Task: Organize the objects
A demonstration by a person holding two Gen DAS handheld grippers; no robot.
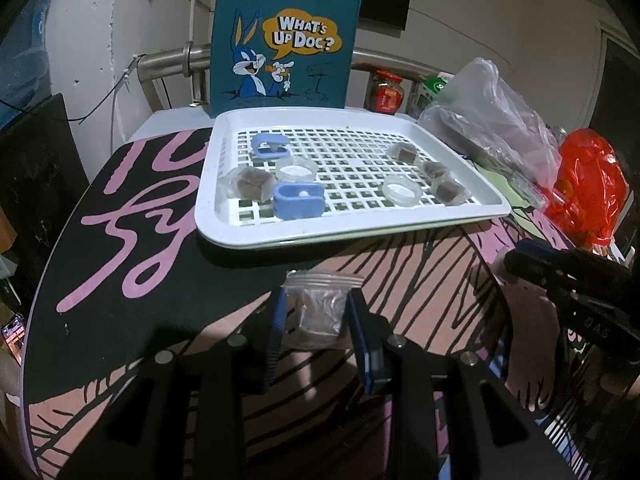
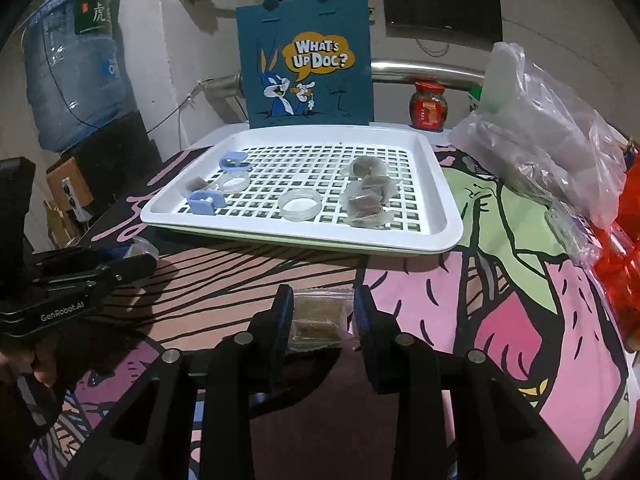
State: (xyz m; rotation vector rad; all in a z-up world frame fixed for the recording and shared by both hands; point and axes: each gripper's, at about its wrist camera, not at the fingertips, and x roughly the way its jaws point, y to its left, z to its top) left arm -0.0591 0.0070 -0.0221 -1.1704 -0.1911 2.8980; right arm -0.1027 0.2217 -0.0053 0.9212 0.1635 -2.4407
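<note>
My left gripper [image 1: 316,300] is shut on a small clear zip bag [image 1: 318,316], held just above the patterned tablecloth in front of the tray. My right gripper [image 2: 324,300] is shut on a brown block in a clear wrapper [image 2: 318,318], also in front of the tray. The white grid tray [image 1: 352,236] carries two blue clips [image 1: 297,200], two clear round dishes [image 1: 401,195] and several more wrapped brown blocks [image 1: 448,192]. The right gripper [image 1: 514,258] shows at the right edge of the left wrist view. The left gripper [image 2: 136,262] shows at the left of the right wrist view.
A blue cartoon tote bag [image 1: 286,44] stands behind the tray. A red jar [image 2: 428,106], a big clear plastic bag [image 2: 540,136] and a red plastic bag [image 1: 588,184] crowd the table's right side. A water jug [image 2: 74,76] stands at the far left.
</note>
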